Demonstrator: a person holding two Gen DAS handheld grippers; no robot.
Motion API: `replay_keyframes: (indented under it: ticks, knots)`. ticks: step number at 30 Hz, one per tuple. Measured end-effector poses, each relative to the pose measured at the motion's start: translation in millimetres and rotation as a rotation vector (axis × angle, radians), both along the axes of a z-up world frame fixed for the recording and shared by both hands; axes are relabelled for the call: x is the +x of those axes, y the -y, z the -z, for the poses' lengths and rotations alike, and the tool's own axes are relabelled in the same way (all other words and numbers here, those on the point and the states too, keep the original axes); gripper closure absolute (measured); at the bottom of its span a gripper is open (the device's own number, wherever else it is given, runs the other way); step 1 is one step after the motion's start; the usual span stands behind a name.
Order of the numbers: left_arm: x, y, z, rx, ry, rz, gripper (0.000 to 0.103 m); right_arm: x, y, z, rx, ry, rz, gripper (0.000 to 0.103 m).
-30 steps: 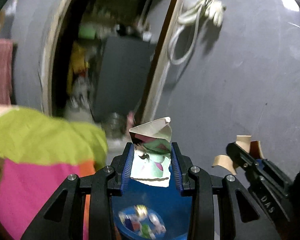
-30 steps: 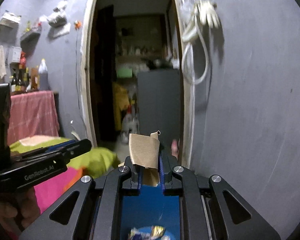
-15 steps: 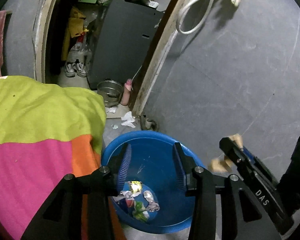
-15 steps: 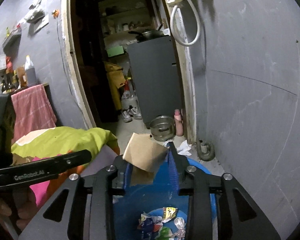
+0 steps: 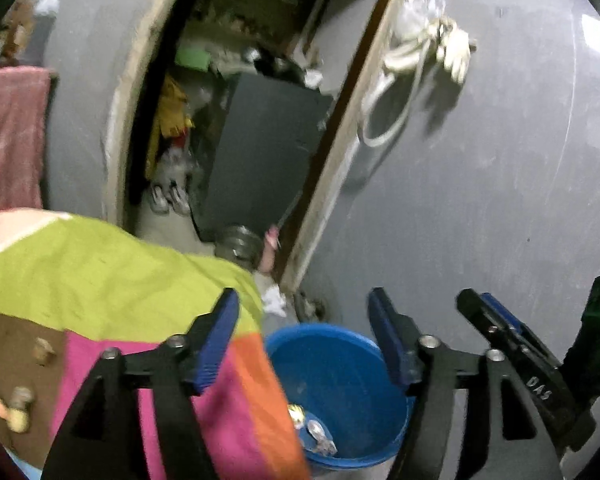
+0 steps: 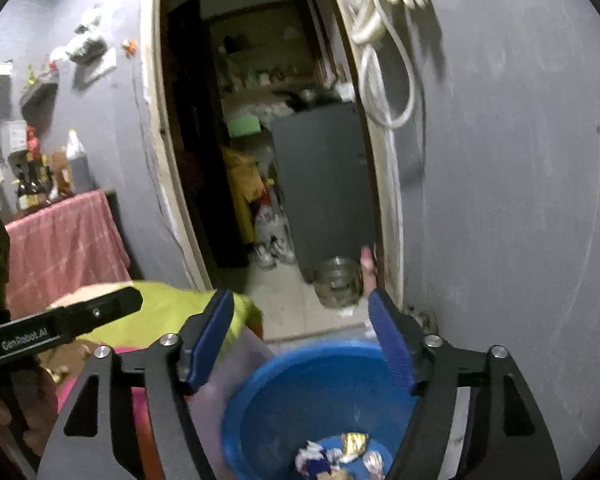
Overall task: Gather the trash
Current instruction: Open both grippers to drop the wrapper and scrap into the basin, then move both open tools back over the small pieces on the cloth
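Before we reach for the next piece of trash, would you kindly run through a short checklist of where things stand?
1. Left gripper open and holding nothing: ok.
2. Right gripper open and holding nothing: ok.
3. Blue bucket under both grippers, mouth unobstructed: ok.
4. Wrappers lying at the bucket's bottom, not on the rim: ok.
5. Cardboard piece landed inside the bucket: cannot tell, the bottom is partly cut off.
6. More trash to collect: small bits lie on the brown patch of the blanket; whether they are trash, cannot tell.
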State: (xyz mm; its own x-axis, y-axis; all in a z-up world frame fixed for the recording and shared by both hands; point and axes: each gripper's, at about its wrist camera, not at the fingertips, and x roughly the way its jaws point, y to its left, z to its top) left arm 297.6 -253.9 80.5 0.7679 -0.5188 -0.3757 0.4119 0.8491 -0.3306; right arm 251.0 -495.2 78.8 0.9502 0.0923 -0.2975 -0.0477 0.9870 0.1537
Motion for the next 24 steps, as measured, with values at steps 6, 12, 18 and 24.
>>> replay_keyframes:
  ticks: [6, 12, 18, 24]
  knots:
    - [-27, -60, -26, 0.009, 0.089, -0.081, 0.014, -17, -43, -37, -0.010, 0.111, -0.070, 0.011]
    - [-59, -129, -36, 0.005, 0.152, -0.183, 0.005, -28, -97, -51, -0.003, 0.193, -0.151, 0.000]
    - [-81, -186, -34, 0.039, 0.167, -0.272, 0.002, -35, -148, -44, 0.002, 0.250, -0.230, 0.000]
    - [-91, -226, -15, 0.090, 0.146, -0.336, 0.002, -31, -191, -28, -0.021, 0.223, -0.304, 0.000]
